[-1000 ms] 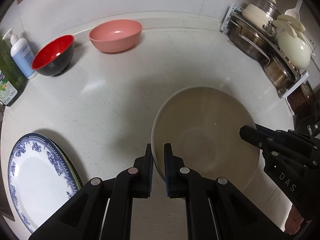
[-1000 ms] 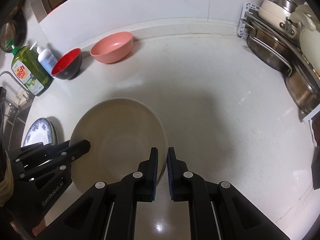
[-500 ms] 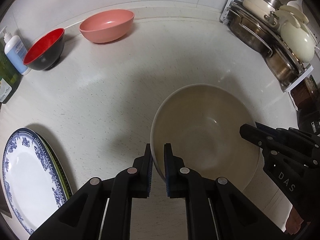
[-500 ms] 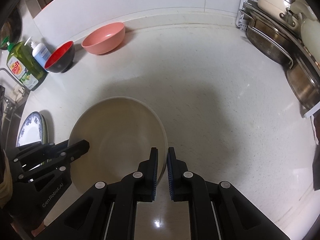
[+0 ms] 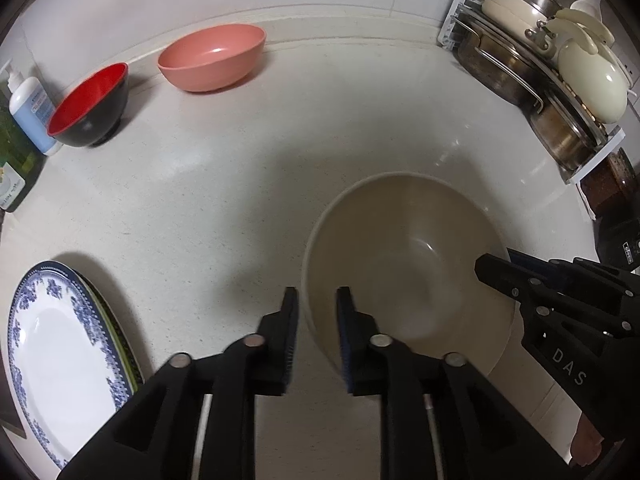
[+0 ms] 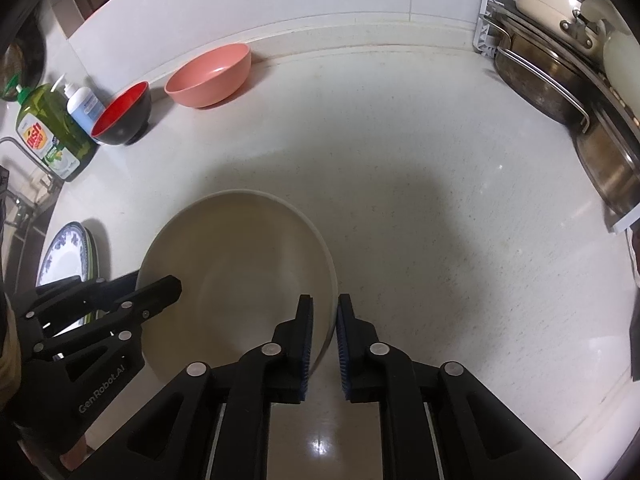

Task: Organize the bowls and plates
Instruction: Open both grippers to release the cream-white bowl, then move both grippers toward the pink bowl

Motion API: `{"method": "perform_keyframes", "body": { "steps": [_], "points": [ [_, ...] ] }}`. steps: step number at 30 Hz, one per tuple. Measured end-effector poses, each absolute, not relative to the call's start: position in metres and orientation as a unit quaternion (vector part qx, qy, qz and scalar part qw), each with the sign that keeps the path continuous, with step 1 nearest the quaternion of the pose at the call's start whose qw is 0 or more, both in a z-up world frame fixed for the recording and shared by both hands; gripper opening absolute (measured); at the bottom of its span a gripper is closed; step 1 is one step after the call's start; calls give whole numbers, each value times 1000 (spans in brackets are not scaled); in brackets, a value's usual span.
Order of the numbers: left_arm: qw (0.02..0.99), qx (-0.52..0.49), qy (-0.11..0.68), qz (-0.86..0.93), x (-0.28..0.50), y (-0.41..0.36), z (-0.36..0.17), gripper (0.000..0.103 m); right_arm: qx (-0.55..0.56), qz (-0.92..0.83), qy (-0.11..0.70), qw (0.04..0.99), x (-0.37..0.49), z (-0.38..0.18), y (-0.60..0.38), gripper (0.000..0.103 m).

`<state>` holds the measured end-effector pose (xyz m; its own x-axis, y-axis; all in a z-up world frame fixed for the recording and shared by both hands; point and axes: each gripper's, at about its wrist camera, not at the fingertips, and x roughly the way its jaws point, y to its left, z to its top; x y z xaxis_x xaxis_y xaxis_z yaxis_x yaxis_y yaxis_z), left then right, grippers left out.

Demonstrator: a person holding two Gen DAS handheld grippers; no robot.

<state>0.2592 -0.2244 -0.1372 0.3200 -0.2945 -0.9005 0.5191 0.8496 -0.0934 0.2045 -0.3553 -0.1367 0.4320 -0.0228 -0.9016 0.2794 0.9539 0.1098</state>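
Observation:
A large beige bowl (image 5: 400, 248) (image 6: 240, 260) sits on the white counter (image 5: 240, 184). My left gripper (image 5: 317, 296) is open, its fingers straddling the bowl's left rim with a gap on each side. My right gripper (image 6: 325, 300) is shut on the bowl's right rim; in the left wrist view its tip (image 5: 492, 268) reaches over the bowl. At the back wall stand a pink bowl (image 5: 212, 56) (image 6: 208, 74) and a red-and-black bowl (image 5: 90, 108) (image 6: 122, 114). A blue-patterned white plate (image 5: 60, 360) (image 6: 64, 252) lies on a green one at the front left.
Soap bottles (image 6: 52, 128) stand at the far left beside the red bowl. A rack of pots and lids (image 5: 552, 80) (image 6: 568, 80) fills the right side. A hand (image 5: 586, 444) holds the right gripper. Bare counter lies between the beige bowl and the back bowls.
My left gripper's fingers have spread apart and let go of the beige bowl's rim. The views have shifted slightly; the bowl stays between both grippers.

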Motion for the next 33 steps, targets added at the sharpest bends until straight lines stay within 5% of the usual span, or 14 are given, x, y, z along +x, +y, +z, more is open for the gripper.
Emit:
{"method": "perform_keyframes", "body": {
  "steps": [2, 15, 27, 33],
  "points": [
    [810, 106, 519, -251, 260, -221, -134, 33, 122, -95, 518, 841, 203, -134, -355, 32],
    [862, 97, 444, -226, 279, -189, -81, 73, 118, -110, 466, 870, 214, -92, -342, 40],
    [890, 113, 388, -209, 315, -160, -36, 86, 91, -107, 418, 897, 255, -47, -320, 40],
    [900, 127, 367, -197, 341, -153, -19, 89, 85, -90, 416, 901, 289, -36, -313, 48]
  ]
}}
